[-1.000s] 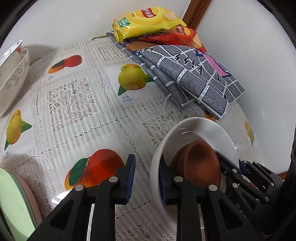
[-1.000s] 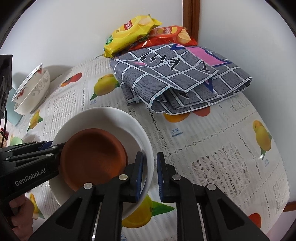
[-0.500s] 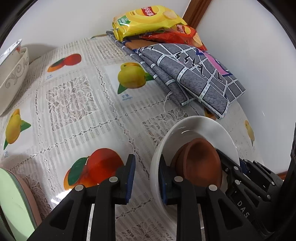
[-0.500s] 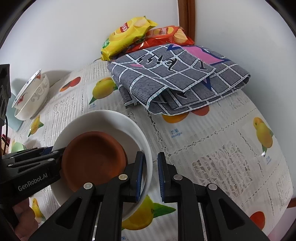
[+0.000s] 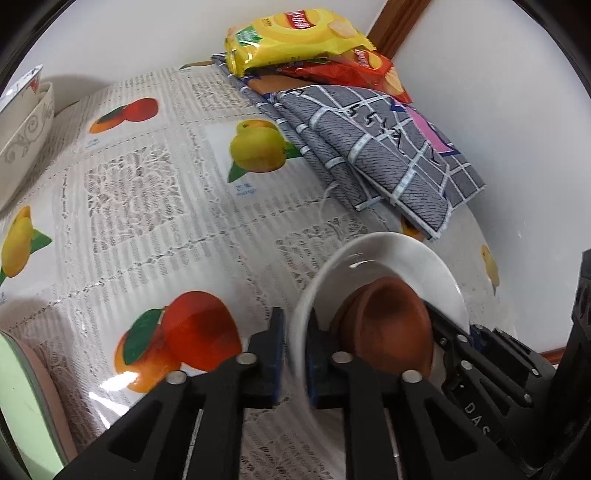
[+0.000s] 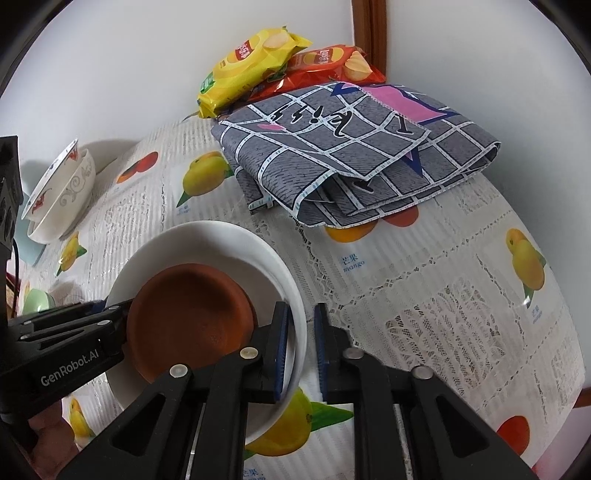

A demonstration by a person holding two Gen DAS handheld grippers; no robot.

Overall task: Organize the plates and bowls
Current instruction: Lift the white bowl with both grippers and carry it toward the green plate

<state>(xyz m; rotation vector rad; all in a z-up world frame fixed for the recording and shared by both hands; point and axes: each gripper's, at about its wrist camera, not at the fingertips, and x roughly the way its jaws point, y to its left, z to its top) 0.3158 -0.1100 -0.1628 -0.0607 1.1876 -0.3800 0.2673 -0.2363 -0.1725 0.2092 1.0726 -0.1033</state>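
A white plate (image 5: 399, 258) (image 6: 221, 240) holds a small brown clay dish (image 5: 391, 325) (image 6: 192, 310). My left gripper (image 5: 295, 350) is shut on the plate's rim on one side. My right gripper (image 6: 301, 350) is shut on the rim on the opposite side. Each gripper shows in the other's view. The plate sits tilted and low over the fruit-print tablecloth (image 5: 147, 206); I cannot tell whether it touches. Stacked patterned bowls (image 6: 61, 192) (image 5: 22, 122) stand at the far left.
A folded grey checked cloth (image 6: 354, 155) (image 5: 369, 147) lies at the back by the wall, with yellow and red chip bags (image 6: 258, 55) (image 5: 295, 33) on it. A green and pink dish (image 5: 22, 406) is at the lower left. A small green bowl (image 6: 37, 301) sits at the left.
Both grippers and the plate have edged slightly toward the folded cloth; the grip on the rim is unchanged.
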